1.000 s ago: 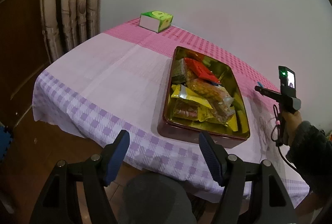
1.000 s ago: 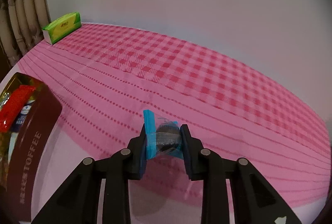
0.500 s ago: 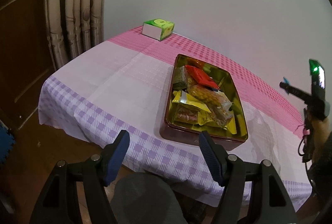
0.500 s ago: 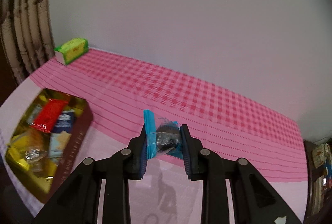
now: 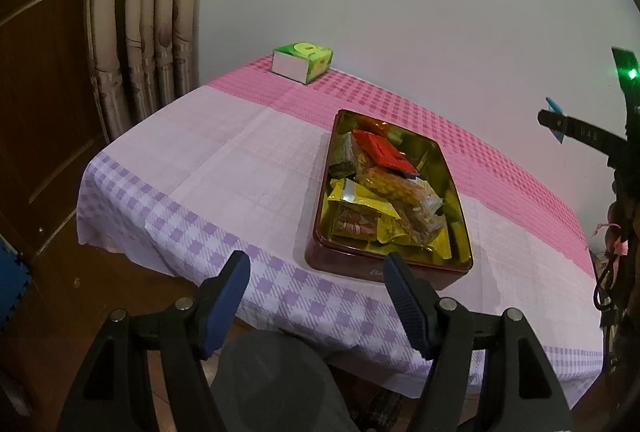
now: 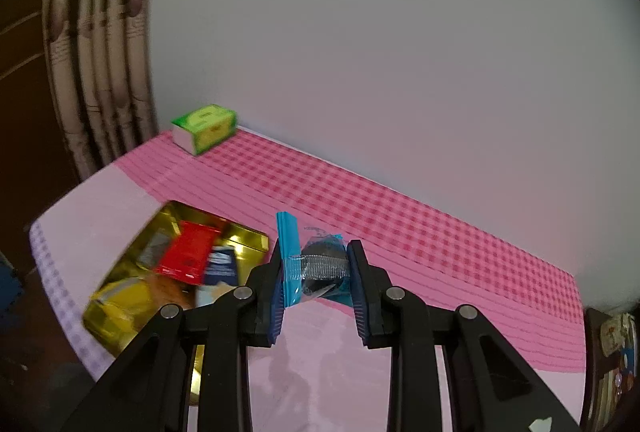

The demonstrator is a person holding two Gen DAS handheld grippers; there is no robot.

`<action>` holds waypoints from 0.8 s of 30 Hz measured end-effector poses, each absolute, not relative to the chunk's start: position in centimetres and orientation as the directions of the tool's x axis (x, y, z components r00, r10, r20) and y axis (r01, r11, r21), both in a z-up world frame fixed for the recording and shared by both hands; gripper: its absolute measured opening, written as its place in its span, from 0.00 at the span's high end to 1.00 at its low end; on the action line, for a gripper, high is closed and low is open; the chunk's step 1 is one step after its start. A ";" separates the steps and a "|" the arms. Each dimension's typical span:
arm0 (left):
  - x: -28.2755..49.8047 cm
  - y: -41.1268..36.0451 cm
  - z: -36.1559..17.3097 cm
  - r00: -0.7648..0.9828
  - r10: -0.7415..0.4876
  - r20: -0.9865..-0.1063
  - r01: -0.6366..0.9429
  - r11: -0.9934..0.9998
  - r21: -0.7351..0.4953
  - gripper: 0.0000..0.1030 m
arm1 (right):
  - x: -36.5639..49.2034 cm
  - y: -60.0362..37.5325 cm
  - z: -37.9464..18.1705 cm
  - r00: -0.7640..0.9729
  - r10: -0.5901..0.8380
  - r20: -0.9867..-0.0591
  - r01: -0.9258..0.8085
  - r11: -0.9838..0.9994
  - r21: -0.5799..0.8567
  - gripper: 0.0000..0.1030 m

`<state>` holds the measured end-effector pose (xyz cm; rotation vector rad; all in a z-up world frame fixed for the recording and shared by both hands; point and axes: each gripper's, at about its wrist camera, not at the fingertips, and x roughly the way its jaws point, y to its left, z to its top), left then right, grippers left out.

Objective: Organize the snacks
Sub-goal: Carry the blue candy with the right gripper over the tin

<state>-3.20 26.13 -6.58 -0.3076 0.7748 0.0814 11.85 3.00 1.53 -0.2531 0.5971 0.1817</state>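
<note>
The blue-wrapped snack sits clamped between the fingers of my right gripper, held up in the air above the desk, its flat sealed edge standing upright against the left finger and a dark round biscuit showing through the clear part of the wrapper. From my left side only a blue tip of that wrapper pokes out past the raised right gripper at the far right edge of the view. Below and to the left of the held snack lies the tin, a dark red box with a gold lining, resting on the pale part of the cloth and already filled with packets: a red packet near the far end, yellow packets toward the near end, and what looks like a blue-and-white one beside the red, though motion blur makes it hard to be sure. My left gripper hangs off the near edge of the desk with its jaws wide apart and nothing between them. A green tissue box stands at the far corner of the desk by the wall, well apart from the tin, with a curtain hanging just beyond it.
</note>
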 end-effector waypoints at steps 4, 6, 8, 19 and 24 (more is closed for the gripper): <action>-3.2 26.2 -6.5 0.714 -0.039 -0.699 -0.186 0.952 -0.244 0.31 | 10.9 5.6 1.9 0.811 0.128 -0.571 -0.278 0.943 -0.184 0.75; -3.2 26.2 -6.5 0.714 -0.039 -0.699 -0.187 0.952 -0.244 0.31 | 10.6 6.7 2.0 0.810 0.140 -0.570 -0.292 0.938 -0.185 0.75; -3.2 26.2 -6.5 0.714 -0.040 -0.699 -0.187 0.951 -0.245 0.31 | 10.3 8.0 1.9 0.803 0.156 -0.576 -0.312 0.932 -0.183 0.75; -3.1 26.7 -6.7 0.710 -0.049 -0.703 -0.195 0.945 -0.263 0.31 | 10.0 13.3 -2.3 0.732 0.223 -0.643 -0.399 0.906 -0.140 0.75; -2.8 27.0 -6.9 0.704 -0.050 -0.709 -0.206 0.940 -0.271 0.31 | 8.9 14.0 -5.7 0.669 0.262 -0.696 -0.446 0.890 -0.094 0.75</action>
